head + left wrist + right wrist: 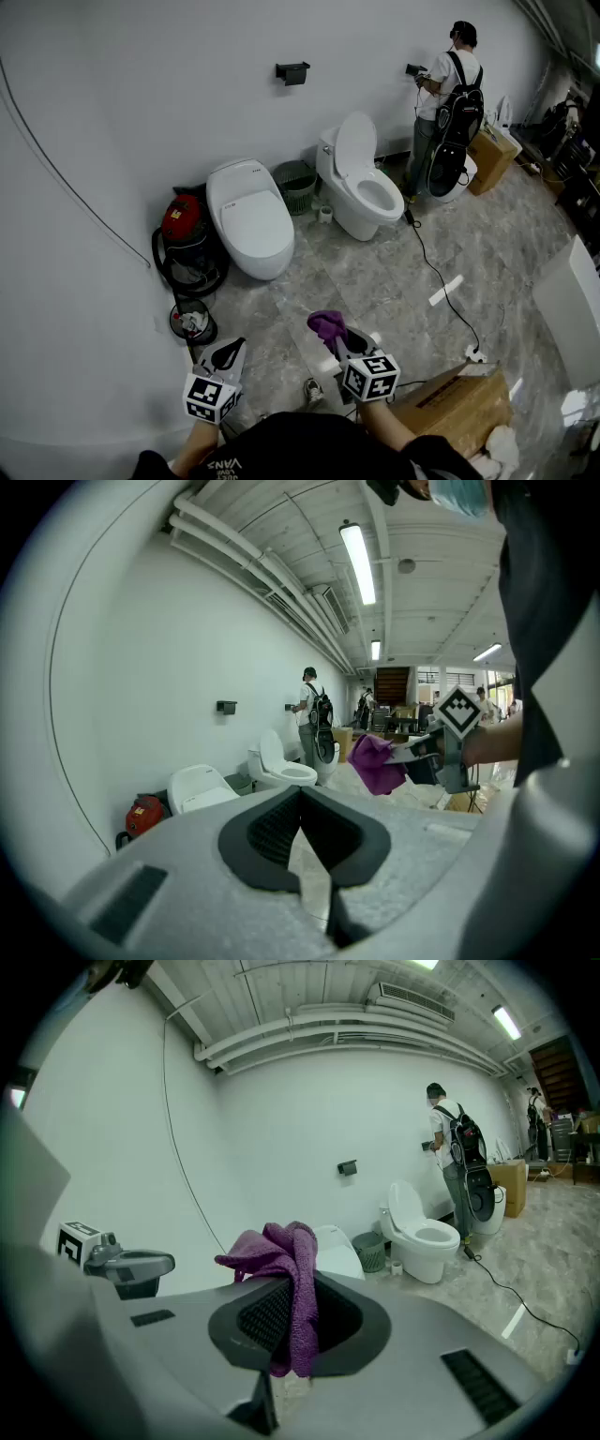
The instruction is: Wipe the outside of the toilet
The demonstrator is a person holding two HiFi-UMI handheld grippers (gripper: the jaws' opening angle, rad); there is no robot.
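Note:
Two white toilets stand against the far wall: one with its lid down (248, 216) and one with its lid up (361, 183). Both are well ahead of my grippers. My right gripper (339, 339) is shut on a purple cloth (326, 325), held low over the grey stone floor. In the right gripper view the cloth (281, 1246) drapes over and between the jaws of the right gripper (298, 1283). My left gripper (225, 354) hangs beside it to the left, jaws together and holding nothing. The left gripper view shows the closed-lid toilet (200, 787) and the cloth (377, 764).
A red vacuum (183, 225) and a round canister (192, 321) sit left of the closed toilet. A grey bin (296, 185) stands between the toilets. A person (448, 103) works at the wall. A cable (441, 281) crosses the floor; a cardboard box (459, 403) lies near right.

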